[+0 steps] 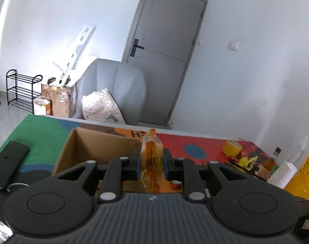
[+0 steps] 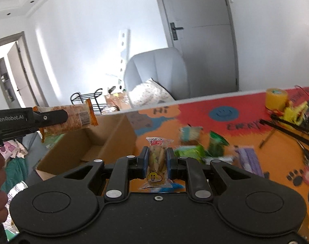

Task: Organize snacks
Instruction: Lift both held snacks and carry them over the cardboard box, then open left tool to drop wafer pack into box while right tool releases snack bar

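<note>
My left gripper (image 1: 151, 160) is shut on an orange snack packet (image 1: 151, 158), held upright above the near edge of an open cardboard box (image 1: 97, 144). In the right wrist view that same left gripper (image 2: 50, 118) reaches in from the left with the orange packet (image 2: 73, 119) over the box (image 2: 87, 144). My right gripper (image 2: 156, 159) is shut on a clear-wrapped bread snack (image 2: 156, 158) with a red label and a yellow cartoon, just right of the box. Several loose snacks (image 2: 197, 152) in green, white and purple wrappers lie blurred on the colourful mat.
A yellow tape roll (image 2: 276, 98), black sticks and small yellow toys (image 2: 294, 111) crowd the mat's far right. A black phone (image 1: 9, 163) lies on the green part at left. Bottles and a paper roll (image 1: 282, 173) stand at the right edge. A grey armchair (image 1: 117, 87) is behind the table.
</note>
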Demonstrator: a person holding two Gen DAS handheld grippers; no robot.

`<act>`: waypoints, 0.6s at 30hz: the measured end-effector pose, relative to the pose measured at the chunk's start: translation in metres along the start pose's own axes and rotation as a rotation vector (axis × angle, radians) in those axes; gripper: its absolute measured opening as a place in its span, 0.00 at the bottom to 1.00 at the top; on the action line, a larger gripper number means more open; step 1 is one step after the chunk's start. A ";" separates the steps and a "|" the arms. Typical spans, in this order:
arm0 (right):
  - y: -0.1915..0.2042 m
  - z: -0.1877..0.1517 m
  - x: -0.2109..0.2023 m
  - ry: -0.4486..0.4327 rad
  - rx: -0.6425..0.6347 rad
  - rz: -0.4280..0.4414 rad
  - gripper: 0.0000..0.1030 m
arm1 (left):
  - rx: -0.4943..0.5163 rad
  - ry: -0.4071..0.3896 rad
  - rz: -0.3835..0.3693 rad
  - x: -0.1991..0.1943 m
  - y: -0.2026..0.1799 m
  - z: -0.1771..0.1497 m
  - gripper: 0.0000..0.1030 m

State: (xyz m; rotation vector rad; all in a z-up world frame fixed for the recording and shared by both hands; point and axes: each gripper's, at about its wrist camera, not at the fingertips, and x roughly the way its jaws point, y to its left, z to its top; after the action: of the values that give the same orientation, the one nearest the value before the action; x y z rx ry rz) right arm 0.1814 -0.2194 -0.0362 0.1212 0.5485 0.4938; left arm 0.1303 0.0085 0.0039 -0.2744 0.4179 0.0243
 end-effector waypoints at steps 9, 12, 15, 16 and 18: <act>0.018 0.019 0.015 -0.008 -0.040 0.045 0.16 | -0.030 -0.026 0.081 0.005 0.028 0.012 0.20; 0.023 0.025 0.024 -0.006 -0.049 0.056 0.16 | -0.039 -0.020 0.091 0.011 0.033 0.014 0.20; 0.030 0.031 0.032 -0.005 -0.062 0.068 0.16 | -0.048 -0.013 0.096 0.017 0.039 0.015 0.20; 0.032 0.033 0.035 -0.005 -0.068 0.075 0.16 | -0.052 -0.006 0.098 0.019 0.041 0.015 0.20; 0.037 0.036 0.040 -0.006 -0.072 0.087 0.16 | -0.057 0.002 0.099 0.025 0.044 0.017 0.20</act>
State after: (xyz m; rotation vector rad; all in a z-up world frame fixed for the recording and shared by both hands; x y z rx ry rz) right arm 0.2150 -0.1670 -0.0155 0.0784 0.5207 0.5974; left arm 0.1568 0.0544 -0.0029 -0.3096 0.4334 0.1330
